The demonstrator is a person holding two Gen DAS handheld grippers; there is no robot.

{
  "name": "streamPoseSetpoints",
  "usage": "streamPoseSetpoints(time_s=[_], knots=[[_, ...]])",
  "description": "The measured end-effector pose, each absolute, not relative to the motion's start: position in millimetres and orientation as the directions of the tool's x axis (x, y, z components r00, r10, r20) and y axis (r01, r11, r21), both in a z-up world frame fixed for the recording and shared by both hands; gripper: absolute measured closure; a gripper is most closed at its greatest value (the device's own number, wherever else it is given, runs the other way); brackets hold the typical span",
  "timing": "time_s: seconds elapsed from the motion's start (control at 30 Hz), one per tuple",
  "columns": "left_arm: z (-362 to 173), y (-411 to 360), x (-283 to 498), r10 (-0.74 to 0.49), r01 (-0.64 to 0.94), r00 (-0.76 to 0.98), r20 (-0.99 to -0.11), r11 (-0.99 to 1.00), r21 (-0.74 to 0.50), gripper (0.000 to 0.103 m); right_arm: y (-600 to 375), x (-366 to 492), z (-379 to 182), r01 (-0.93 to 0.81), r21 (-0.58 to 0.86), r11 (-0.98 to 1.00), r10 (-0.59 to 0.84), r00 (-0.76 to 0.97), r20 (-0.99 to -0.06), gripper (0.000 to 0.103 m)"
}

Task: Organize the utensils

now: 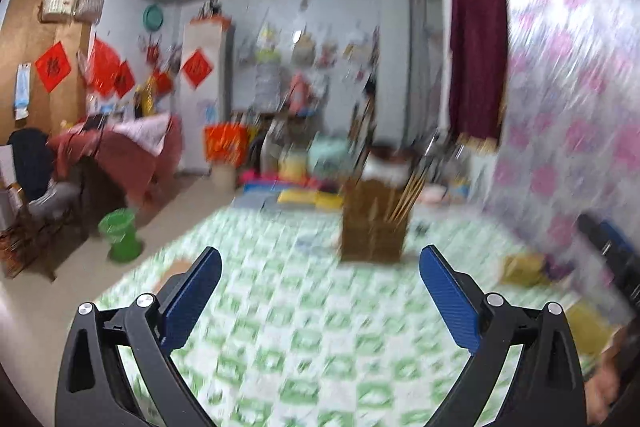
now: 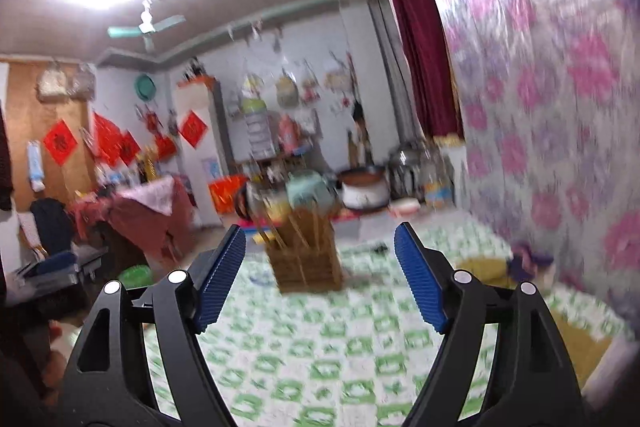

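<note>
A: Where is the utensil holder [image 1: 374,227]?

B: It stands upright on the green-and-white checked cloth [image 1: 304,339], a brown wooden box, with the flowered wall [image 1: 568,99] off to its right. In the right wrist view the same holder [image 2: 306,259] sits near the middle of the cloth [image 2: 320,359].

A: And the utensils themselves?

B: A bundle of chopsticks [image 1: 408,195] sticks out of the top, long axis steeply raised and leaning up and to the right in the left wrist view. From the right wrist they [image 2: 296,227] fan out, some leaning left, some nearly vertical. Both pictures are blurred, so I cannot count them.

A: How does it lie against the fingers?

B: Ahead of both pairs and apart from them. For the left gripper [image 1: 320,269] it stands beyond the tips, nearer the right finger. For the right gripper [image 2: 320,243] it shows in the gap between the tips, slightly nearer the left one, farther off.

A: The jaws?

B: Spread wide on both, nothing between the blue pads [image 2: 222,277].

A: Anything else close by?

B: A green bin [image 1: 120,233] on the floor to the left, and a white cooker pot [image 2: 365,189] behind the holder.
</note>
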State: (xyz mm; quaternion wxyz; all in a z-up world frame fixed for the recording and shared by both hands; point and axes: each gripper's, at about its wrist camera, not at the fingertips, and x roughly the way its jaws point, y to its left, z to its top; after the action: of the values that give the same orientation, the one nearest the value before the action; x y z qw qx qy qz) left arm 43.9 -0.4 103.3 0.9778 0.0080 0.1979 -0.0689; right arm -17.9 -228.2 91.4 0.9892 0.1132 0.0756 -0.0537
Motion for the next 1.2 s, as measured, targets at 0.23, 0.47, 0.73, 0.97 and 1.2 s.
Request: streamPoseSetpoints(time_s=[0.23,0.47,0.73,0.97,1.2], knots=[[46.6,5.6,77.0,-0.095,0.115,0.877,-0.471,0.993,0.013,0.006,-221.8,37.8,28.4,0.154,0.164,0.974,-0.090,0.935,-0.343,0.028],[35.8,9.6,87.0,-0.070,0.092,0.878,-0.474,0.995,0.024,0.006,-217.9,56.0,10.2,0.160,0.142,0.977,-0.094,0.917,-0.387,0.027],[37.2,4.3,80.7,-0.062,0.097,0.879,-0.472,0.994,0.051,0.006,-216.8,51.1,13.2,0.160,0.147,0.976,-0.094,0.920,-0.380,0.024],[41.0,-1.2,71.0,-0.066,0.108,0.888,-0.455,0.992,0.067,0.006,-213.7,43.2,16.8,0.155,0.137,0.978,-0.097,0.927,-0.361,0.022],[42.7,-3.0,66.1,-0.046,0.093,0.900,-0.433,0.992,0.088,0.006,-210.0,38.8,21.8,0.152,0.127,0.980,-0.100,0.934,-0.343,0.020]])
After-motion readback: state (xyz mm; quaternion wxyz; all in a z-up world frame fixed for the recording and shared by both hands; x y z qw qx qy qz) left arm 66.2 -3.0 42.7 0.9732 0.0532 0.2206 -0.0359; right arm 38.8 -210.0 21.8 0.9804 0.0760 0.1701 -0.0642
